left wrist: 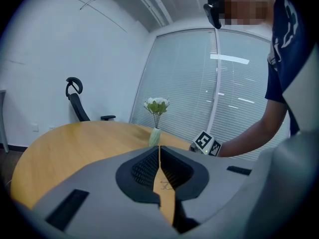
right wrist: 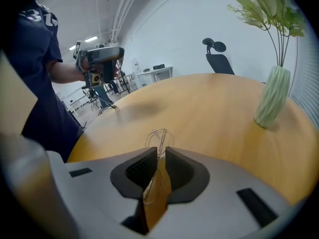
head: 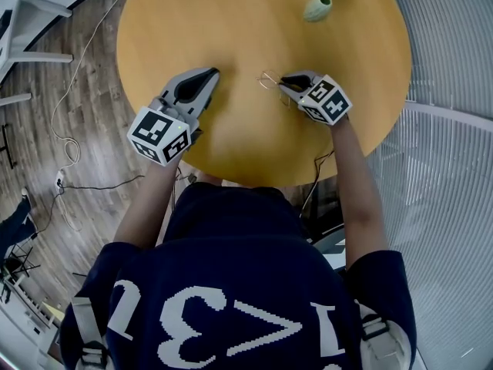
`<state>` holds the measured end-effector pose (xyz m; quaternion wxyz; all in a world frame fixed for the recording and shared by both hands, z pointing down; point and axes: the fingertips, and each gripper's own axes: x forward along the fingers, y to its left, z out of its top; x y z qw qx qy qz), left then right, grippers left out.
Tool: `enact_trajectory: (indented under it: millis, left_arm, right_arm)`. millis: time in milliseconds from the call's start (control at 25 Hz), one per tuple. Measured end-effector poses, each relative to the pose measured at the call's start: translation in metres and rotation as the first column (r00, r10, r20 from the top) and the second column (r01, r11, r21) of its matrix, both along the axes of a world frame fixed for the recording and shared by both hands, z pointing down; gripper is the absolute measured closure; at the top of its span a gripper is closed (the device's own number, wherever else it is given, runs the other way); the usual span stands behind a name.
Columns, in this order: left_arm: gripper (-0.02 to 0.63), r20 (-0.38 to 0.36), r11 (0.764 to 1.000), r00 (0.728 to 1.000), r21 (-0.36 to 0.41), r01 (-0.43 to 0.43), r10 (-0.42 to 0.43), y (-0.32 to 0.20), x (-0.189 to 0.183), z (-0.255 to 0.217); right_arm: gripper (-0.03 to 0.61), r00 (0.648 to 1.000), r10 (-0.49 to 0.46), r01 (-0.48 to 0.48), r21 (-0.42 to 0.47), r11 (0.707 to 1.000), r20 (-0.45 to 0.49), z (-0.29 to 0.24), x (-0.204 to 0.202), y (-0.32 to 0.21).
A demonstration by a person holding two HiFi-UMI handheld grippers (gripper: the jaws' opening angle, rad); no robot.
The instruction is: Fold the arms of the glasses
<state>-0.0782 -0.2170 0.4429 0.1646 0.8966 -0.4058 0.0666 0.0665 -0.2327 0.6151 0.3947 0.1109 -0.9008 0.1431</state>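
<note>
Progress check: the thin gold wire-rimmed glasses (right wrist: pixel 156 138) are pinched between the jaws of my right gripper (head: pixel 283 82), low over the middle of the round wooden tabletop (head: pixel 254 21). The lens loops poke out past the tips. My left gripper (left wrist: pixel 159 156) is clenched on nothing, hovering by the tabletop's near left edge. I can't tell whether either arm is folded; the wire is too fine. I'd judge the folding unconfirmed, and setting the glasses down remains.

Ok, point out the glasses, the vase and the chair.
glasses (right wrist: pixel 156 138), right gripper view, on the lens.
vase (right wrist: pixel 271 97), right gripper view, on its ribbed body.
chair (left wrist: pixel 78 107), left gripper view, on its backrest.
</note>
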Motion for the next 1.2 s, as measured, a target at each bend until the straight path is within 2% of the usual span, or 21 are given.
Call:
enact_trajectory:
  millis: [200, 360, 480, 680, 880, 1120, 1200]
  left_arm:
    - [0.592, 0.004, 1.000, 1.000, 0.027, 0.011, -0.011, 0.000, -0.004, -0.006]
    - [0.592, 0.011, 0.998, 1.000, 0.060, 0.008, -0.009, -0.002, -0.003, -0.015]
    - [0.592, 0.014, 0.996, 1.000, 0.092, 0.014, -0.015, -0.004, -0.001, -0.026]
    - [0.592, 0.033, 0.984, 0.997, 0.167, 0.065, -0.072, -0.011, -0.006, -0.055]
    - [0.592, 0.013, 0.966, 0.996, 0.245, 0.084, -0.090, -0.012, -0.006, -0.090]
    - [0.592, -0.010, 0.950, 0.994, 0.295, 0.104, -0.105, -0.011, -0.015, -0.123]
    - [0.592, -0.015, 0.946, 0.994, 0.307, 0.104, -0.105, -0.008, -0.015, -0.131]
  right_arm:
    - [0.522, 0.995, 0.093, -0.097, 0.089, 0.991, 0.042, -0.025, 0.001, -0.010]
    - [0.545, 0.965, 0.228, -0.249, 0.188, 0.950, 0.130, -0.070, 0.008, -0.018]
    - [0.548, 0.915, 0.323, -0.380, 0.245, 0.892, 0.242, -0.115, 0.017, -0.020]
    - [0.551, 0.805, 0.427, -0.564, 0.308, 0.766, 0.412, -0.189, 0.036, -0.017]
    - [0.551, 0.738, 0.441, -0.652, 0.371, 0.662, 0.511, -0.253, 0.052, -0.004]
    - [0.551, 0.639, 0.447, -0.746, 0.361, 0.559, 0.626, -0.310, 0.067, 0.009]
    - [0.551, 0.621, 0.445, -0.763, 0.367, 0.533, 0.645, -0.321, 0.070, 0.015]
